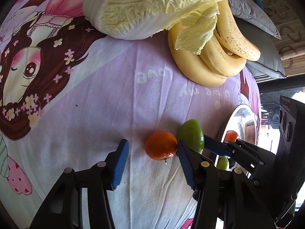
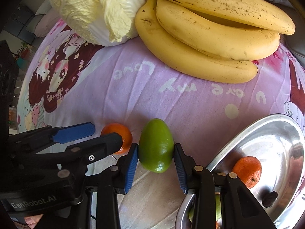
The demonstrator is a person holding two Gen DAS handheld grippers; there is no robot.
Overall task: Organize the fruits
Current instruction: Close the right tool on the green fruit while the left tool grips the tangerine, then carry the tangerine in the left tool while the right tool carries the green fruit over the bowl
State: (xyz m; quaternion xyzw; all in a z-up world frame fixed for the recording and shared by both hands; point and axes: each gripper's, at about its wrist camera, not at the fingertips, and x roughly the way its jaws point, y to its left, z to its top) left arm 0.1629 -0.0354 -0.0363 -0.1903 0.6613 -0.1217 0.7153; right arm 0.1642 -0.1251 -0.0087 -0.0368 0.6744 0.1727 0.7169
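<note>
Left tongs (image 1: 152,152) angled down, jaws parted; right tongs (image 2: 155,164) steeper, jaws clamped.

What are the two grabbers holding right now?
The right gripper squeezes the green fruit by its two sides. The left gripper holds nothing yet; the orange sits between its fingers.

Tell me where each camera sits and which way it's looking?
Left wrist: rides the left gripper, looking down at a tangerine on the cartoon bedsheet; its blue fingers and the right gripper show.
Right wrist: rides the right gripper, looking down at the green fruit it clamps; the left gripper shows.
Shared: bananas, napa cabbage, steel tray.
</note>
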